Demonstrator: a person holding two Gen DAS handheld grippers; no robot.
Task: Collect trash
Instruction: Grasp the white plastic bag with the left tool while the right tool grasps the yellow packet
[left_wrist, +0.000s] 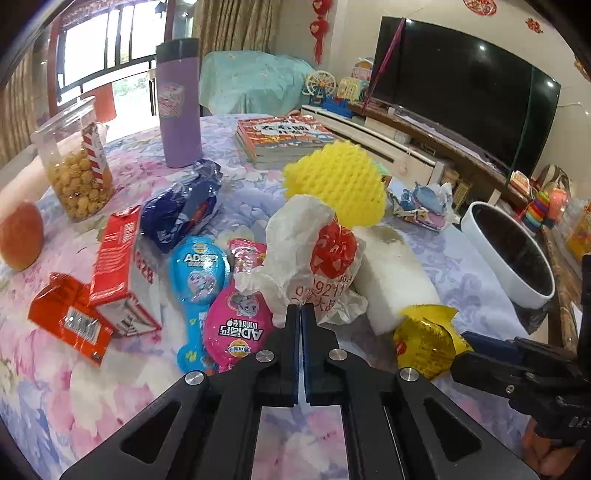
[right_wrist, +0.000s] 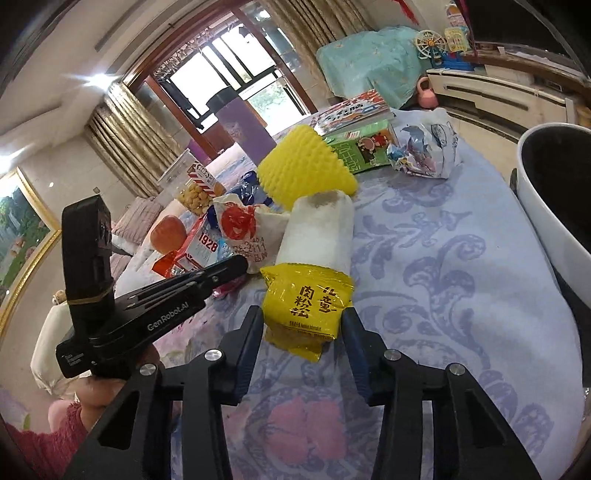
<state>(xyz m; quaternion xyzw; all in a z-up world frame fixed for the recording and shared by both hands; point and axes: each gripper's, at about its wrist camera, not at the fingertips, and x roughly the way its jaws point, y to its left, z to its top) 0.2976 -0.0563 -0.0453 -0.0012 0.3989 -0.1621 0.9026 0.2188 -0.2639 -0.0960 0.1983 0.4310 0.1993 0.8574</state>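
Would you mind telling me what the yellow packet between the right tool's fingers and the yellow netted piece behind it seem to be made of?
The yellow packet looks like glossy plastic film: it creases, shines and carries print. The yellow netted piece looks like soft matte foam mesh, probably a fruit sleeve, given its bumpy open weave.

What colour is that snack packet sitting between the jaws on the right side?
Yellow, with dark printed characters. The snack packet shows best in the right wrist view.

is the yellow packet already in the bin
No, the yellow packet lies on the table between the right gripper's fingers, with the bin apart.
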